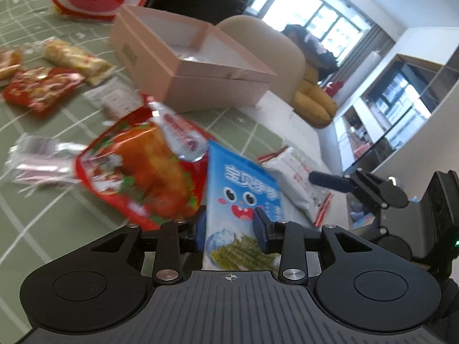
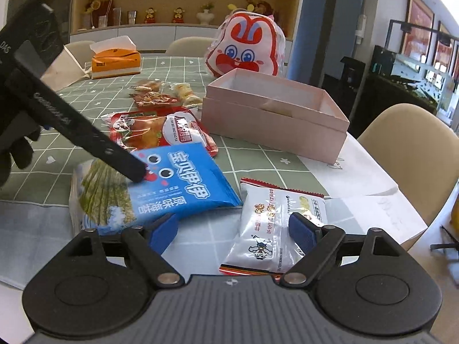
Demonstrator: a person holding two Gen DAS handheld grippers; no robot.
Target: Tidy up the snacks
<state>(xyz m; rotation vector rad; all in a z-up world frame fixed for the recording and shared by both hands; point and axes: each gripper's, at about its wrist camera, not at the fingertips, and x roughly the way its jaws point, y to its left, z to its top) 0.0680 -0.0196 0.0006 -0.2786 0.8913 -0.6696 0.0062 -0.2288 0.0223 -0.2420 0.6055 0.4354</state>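
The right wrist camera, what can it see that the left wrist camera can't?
Only the right wrist view shows the orange cardboard tissue box and the wooden shelves of small figurines. Only the left wrist view shows the bright windows and a yellow plush toy. Both show the open pink cardboard box, the blue seaweed snack packet between the left gripper's jaws, and the white snack packet.

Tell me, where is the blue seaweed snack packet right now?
The blue seaweed snack packet lies on the table's near edge, between the left gripper's fingers, with the red roast-duck pack behind it and the white snack packet beside it.
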